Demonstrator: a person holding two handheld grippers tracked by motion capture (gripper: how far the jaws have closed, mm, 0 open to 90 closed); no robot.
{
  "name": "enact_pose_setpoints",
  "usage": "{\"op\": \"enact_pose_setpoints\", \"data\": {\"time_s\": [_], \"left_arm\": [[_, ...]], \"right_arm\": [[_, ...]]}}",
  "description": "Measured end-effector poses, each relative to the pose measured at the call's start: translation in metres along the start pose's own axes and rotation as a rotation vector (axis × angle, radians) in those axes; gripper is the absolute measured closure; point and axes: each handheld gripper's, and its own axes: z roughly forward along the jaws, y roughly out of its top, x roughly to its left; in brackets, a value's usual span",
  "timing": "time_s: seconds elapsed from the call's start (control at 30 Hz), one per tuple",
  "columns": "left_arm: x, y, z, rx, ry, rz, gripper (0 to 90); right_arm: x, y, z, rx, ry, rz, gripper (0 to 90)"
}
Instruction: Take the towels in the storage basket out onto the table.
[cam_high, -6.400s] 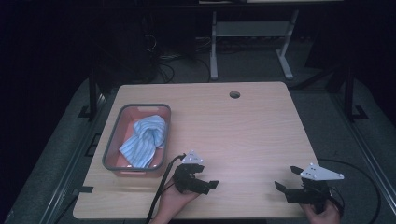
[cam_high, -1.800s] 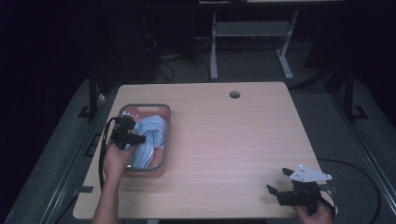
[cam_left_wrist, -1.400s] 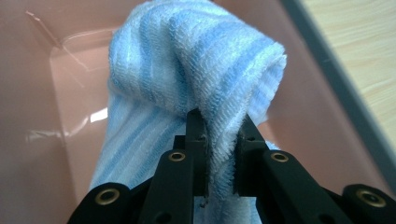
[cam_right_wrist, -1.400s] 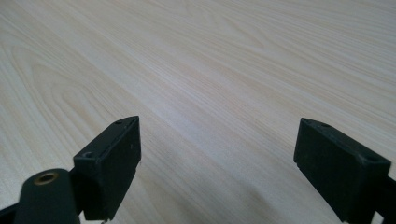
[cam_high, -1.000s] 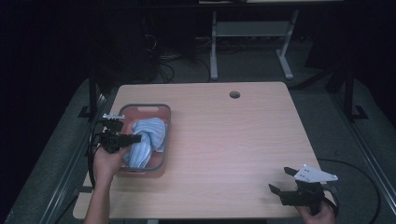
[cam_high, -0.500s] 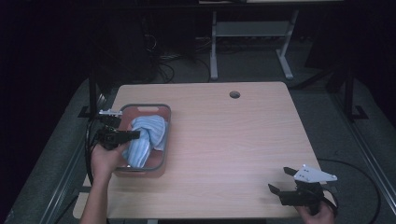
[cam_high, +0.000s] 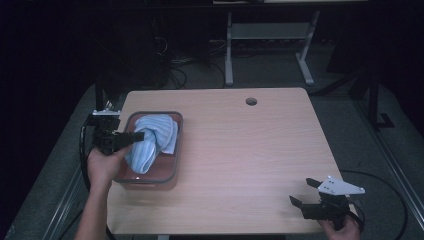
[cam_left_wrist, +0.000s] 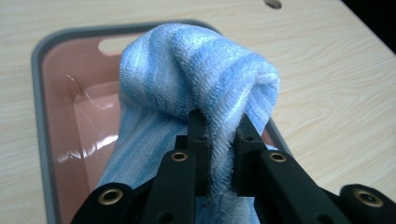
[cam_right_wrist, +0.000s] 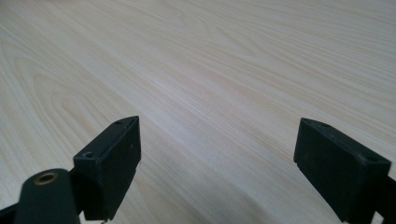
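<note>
A light blue striped towel (cam_high: 152, 140) hangs bunched above a pink tray with a grey rim (cam_high: 165, 178) at the table's left side. My left gripper (cam_high: 139, 136) reaches in from the tray's left edge and is shut on a fold of the towel (cam_left_wrist: 205, 88); the pinch shows between its fingertips (cam_left_wrist: 220, 140) in the left gripper view. The towel's lower end still lies inside the tray (cam_left_wrist: 60, 93). My right gripper (cam_high: 302, 192) rests open at the table's front right corner, with only bare wood between its fingers (cam_right_wrist: 217, 135).
The wooden table (cam_high: 250, 150) has a round cable hole (cam_high: 251, 101) near its far edge. A metal stand (cam_high: 265, 37) and cables sit on the dark floor behind. The left gripper's cable (cam_high: 82, 150) loops off the table's left side.
My left gripper went from the front edge to the tray, closed on the towel and has pulled left and up, lifting the towel into a bunch. The right gripper has barely moved.
</note>
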Motion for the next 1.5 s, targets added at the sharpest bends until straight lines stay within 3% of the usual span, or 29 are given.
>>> {"op": "enact_pose_setpoints", "data": {"time_s": [0.23, 0.77, 1.07, 1.5], "left_arm": [[-0.008, 0.01, -0.017, -0.022, 0.001, 0.036, 80.7], [-0.022, 0.028, -0.042, -0.073, -0.049, 0.061, 80.6], [-0.035, 0.039, -0.044, -0.095, -0.092, 0.085, 80.6], [-0.057, 0.054, -0.032, -0.085, -0.131, 0.132, 80.6]], "right_arm": [[0.0, 0.0, 0.0, -0.001, 0.0, 0.004, 14.4], [0.0, 0.0, 0.001, -0.001, -0.002, -0.001, 14.4], [0.001, -0.001, 0.0, -0.001, -0.003, 0.003, 14.4], [0.0, -0.001, 0.0, -0.001, -0.003, 0.003, 14.4]]}}
